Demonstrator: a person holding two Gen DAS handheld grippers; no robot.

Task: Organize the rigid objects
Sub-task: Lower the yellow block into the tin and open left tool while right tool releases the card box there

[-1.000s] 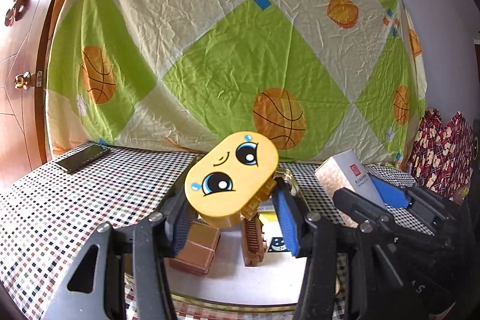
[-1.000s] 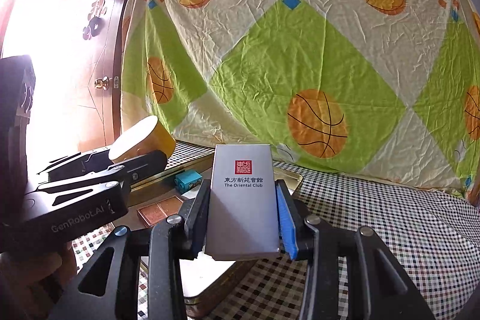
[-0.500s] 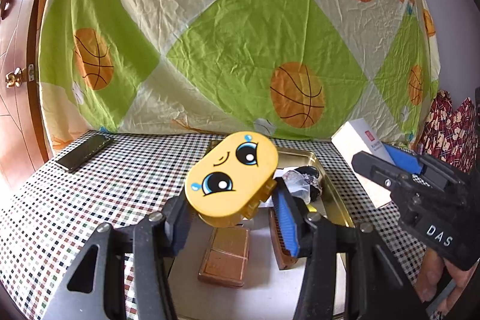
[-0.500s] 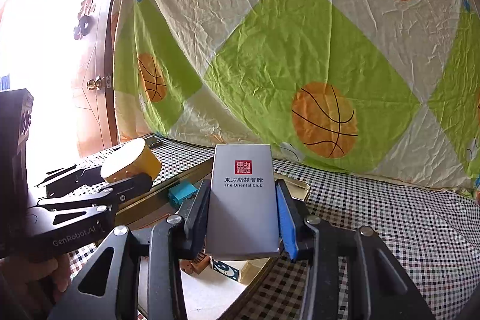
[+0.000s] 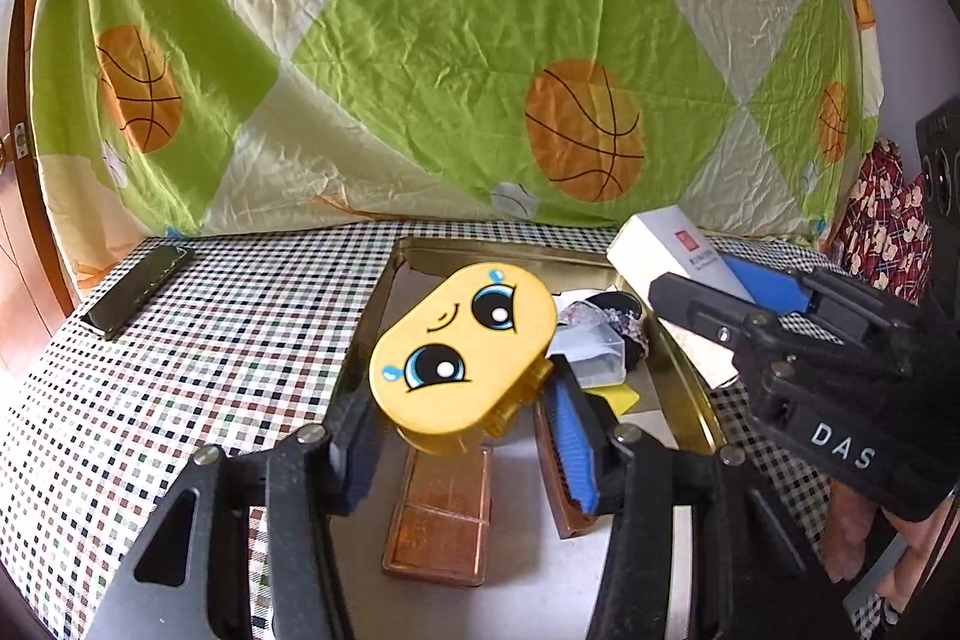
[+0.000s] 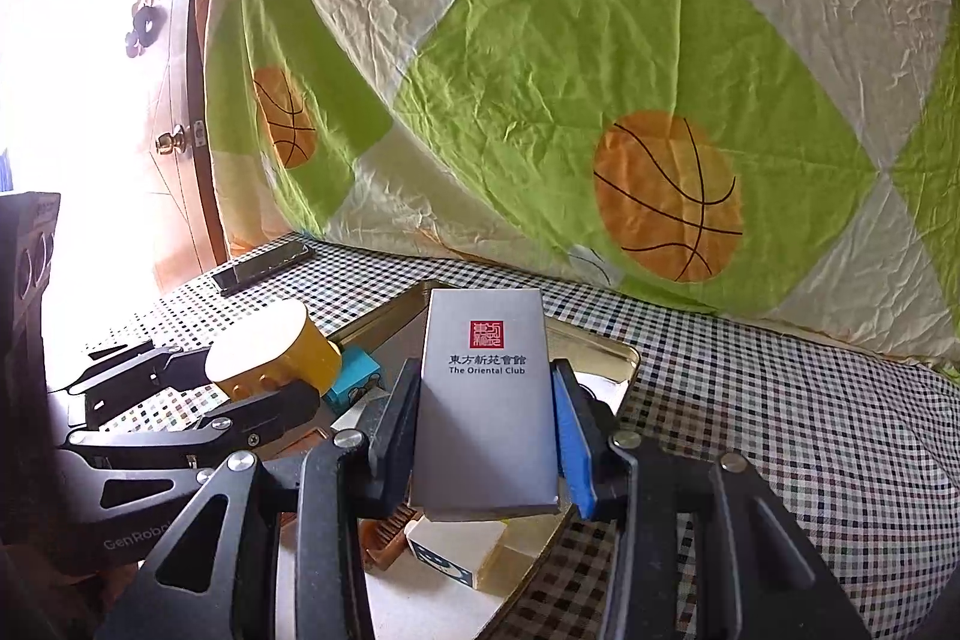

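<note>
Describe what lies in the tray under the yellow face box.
Under the yellow face box, a copper block lies in the tray; its far end is covered.

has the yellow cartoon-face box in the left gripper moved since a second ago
Yes. The yellow oval cartoon-face box, gripped throughout, has travelled from the gold metal tray's near edge to over its middle.

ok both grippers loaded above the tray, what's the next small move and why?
Probably lower the left gripper and set the yellow case on bare tray floor. It is gripped above the copper tile. The right gripper should wait with the white box, since the two sit close together.
</note>
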